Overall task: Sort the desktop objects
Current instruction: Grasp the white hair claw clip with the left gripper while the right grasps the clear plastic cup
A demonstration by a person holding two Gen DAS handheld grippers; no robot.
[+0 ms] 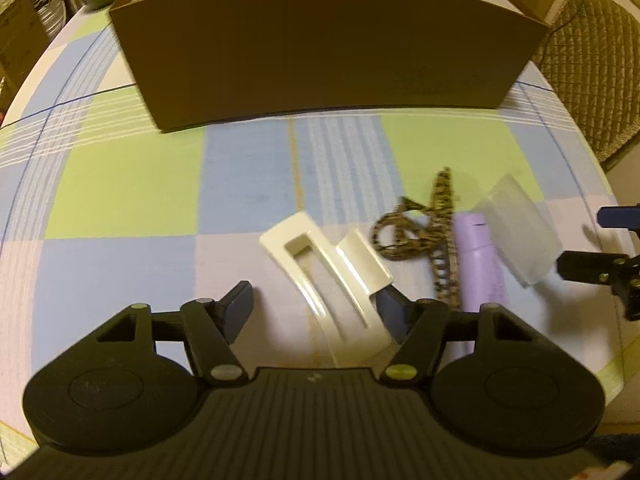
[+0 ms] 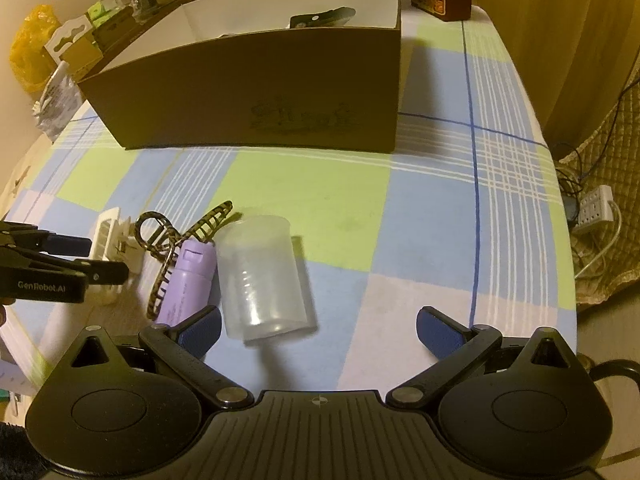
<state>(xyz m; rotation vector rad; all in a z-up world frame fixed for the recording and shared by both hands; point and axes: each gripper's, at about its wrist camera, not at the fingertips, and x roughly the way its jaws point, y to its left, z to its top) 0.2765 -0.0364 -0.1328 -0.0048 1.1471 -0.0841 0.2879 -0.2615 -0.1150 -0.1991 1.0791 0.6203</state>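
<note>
A white hair clip (image 1: 332, 276) lies on the checked tablecloth between the fingers of my left gripper (image 1: 316, 312). The right finger is against the clip's edge and the left finger stands clear of it, so the gripper is open. To the clip's right lie a leopard-print claw clip (image 1: 432, 232), a purple bottle (image 1: 480, 264) and a translucent cup (image 1: 516, 232) on its side. My right gripper (image 2: 320, 332) is open, just short of the cup (image 2: 264, 276), with its left finger beside the purple bottle (image 2: 188, 284). In the right wrist view the left gripper (image 2: 108, 259) straddles the white clip (image 2: 108, 236).
A brown cardboard box (image 2: 260, 88) stands across the back of the table, with a dark object (image 2: 324, 18) inside. Packages and bags crowd the far left behind it. A quilted chair (image 1: 592, 80) and a power strip (image 2: 596, 208) lie past the table's right edge.
</note>
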